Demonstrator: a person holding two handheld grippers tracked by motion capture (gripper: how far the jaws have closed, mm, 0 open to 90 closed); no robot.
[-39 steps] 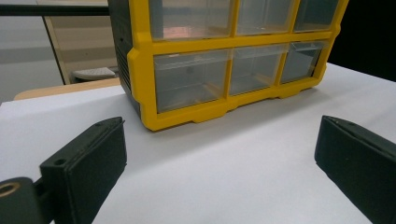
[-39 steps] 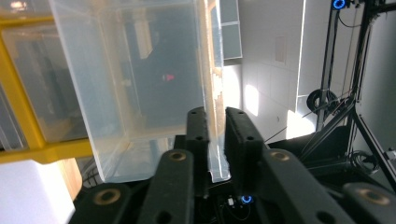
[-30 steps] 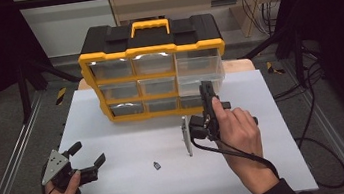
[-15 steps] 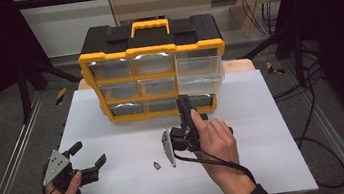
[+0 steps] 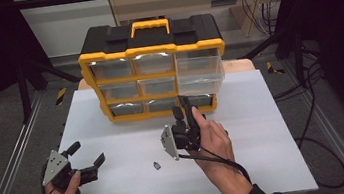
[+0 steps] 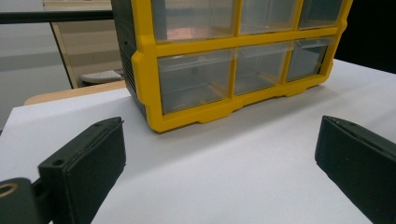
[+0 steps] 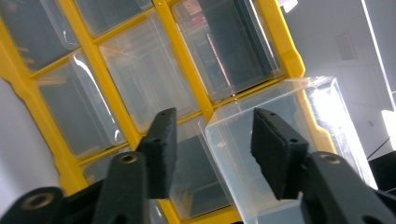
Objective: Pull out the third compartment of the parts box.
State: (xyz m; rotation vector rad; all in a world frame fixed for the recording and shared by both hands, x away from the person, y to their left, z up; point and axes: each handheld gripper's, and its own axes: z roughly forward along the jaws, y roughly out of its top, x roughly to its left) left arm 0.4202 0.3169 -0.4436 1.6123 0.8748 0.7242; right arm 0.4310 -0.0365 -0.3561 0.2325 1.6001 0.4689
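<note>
Yellow and black, the drawer box (image 5: pixel 153 69) stands at the back of the white bench (image 5: pixel 275 129). It has rows of clear drawers. One clear drawer (image 5: pixel 199 73) on its right side is pulled out toward the person.

The right gripper (image 5: pixel 185 110) is held just in front of the box, low down near the bottom row, and points at it. In the right gripper view its jaws have a gap between them, and the pulled-out drawer (image 7: pixel 275 154) shows through that gap, farther off. The jaws have just been opening, and nothing is between them.

The left gripper (image 5: pixel 86 156) sits near the front left corner of the bench, well apart from the box. Its jaws are spread wide and hold nothing.

A small dark part (image 5: pixel 157 165) lies on the bench between the two grippers, closer to the right hand (image 5: pixel 216 141).
</note>
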